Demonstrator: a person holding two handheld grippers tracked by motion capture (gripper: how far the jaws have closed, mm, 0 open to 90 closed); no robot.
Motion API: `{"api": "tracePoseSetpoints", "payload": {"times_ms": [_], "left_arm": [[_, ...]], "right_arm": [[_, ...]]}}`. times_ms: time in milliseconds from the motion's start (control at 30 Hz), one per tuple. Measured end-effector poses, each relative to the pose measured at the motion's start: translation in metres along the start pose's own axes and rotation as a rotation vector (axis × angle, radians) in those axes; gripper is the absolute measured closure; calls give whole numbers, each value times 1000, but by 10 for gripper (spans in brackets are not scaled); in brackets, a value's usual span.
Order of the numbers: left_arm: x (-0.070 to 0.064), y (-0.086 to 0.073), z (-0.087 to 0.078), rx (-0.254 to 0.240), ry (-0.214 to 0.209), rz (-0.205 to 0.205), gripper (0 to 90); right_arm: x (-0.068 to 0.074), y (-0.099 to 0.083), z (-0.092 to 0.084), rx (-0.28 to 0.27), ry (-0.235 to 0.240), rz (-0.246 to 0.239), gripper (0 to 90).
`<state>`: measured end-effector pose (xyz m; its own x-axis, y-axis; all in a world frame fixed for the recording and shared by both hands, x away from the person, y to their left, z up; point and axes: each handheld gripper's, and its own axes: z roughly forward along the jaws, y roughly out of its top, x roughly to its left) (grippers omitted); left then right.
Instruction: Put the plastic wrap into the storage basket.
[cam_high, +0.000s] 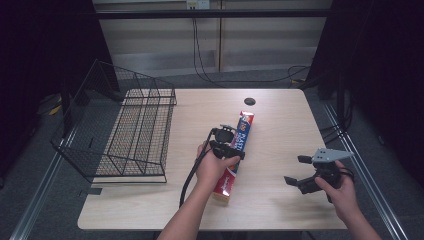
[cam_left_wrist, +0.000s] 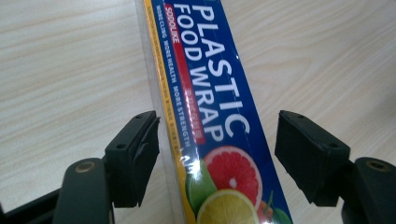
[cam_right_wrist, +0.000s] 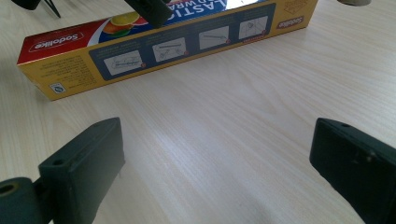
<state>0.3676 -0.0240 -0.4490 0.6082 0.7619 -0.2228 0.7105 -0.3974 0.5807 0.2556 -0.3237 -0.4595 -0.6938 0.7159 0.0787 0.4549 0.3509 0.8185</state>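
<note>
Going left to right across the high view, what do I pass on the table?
Wire basket → left gripper over the plastic wrap box → right gripper, held apart from the box near the table's right edge.

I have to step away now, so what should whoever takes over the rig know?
Left gripper: fingers astride the plastic wrap box, not yet pressing on it.
Right gripper: open, holds nothing, at the table's right side.
Box lies flat mid-table; wire basket stands at the left with nothing in it.
Done: left gripper lined up over the box.
Left: close on it and lift; probably into the basket.
</note>
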Motion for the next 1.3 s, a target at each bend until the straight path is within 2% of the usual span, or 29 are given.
{"api": "tracePoseSetpoints", "payload": {"times_ms": [67,100,200,400,467,500,533,667,700,933,1133,1200,1267,1300], "left_arm": [[-1,0,2,-3,-2,-12,304],[-1,1,3,14,1,-1,309],[-2,3,6,25,5,-4,312],[-2,5,12,29,18,-10,315],[-1,6,13,47,26,6,329],[-1,6,14,39,29,-8,333],[0,6,14,56,28,-7,335],[0,8,17,67,34,-19,339],[0,9,17,71,38,-34,342],[-6,15,19,117,77,-44,354],[-6,17,19,129,80,-61,370],[-7,20,18,157,93,-80,391],[-10,23,16,202,118,-78,407],[-10,23,16,207,126,-63,415]], "right_arm": [[0,0,0,1,-1,-1,29],[0,0,0,0,-5,2,29],[0,0,0,-1,-1,0,29],[0,0,0,0,-1,-4,29],[0,1,0,0,-1,-3,29],[0,1,0,-2,-4,-4,29],[0,1,0,-3,-3,-4,29],[0,1,0,-3,-1,0,29],[0,1,0,-4,-2,0,29],[1,3,1,-7,-2,-5,29],[0,3,0,-13,-4,-4,29],[0,3,1,-12,-4,-4,29],[0,3,1,-14,-4,-4,29],[0,3,1,-15,-4,-4,29]]}}
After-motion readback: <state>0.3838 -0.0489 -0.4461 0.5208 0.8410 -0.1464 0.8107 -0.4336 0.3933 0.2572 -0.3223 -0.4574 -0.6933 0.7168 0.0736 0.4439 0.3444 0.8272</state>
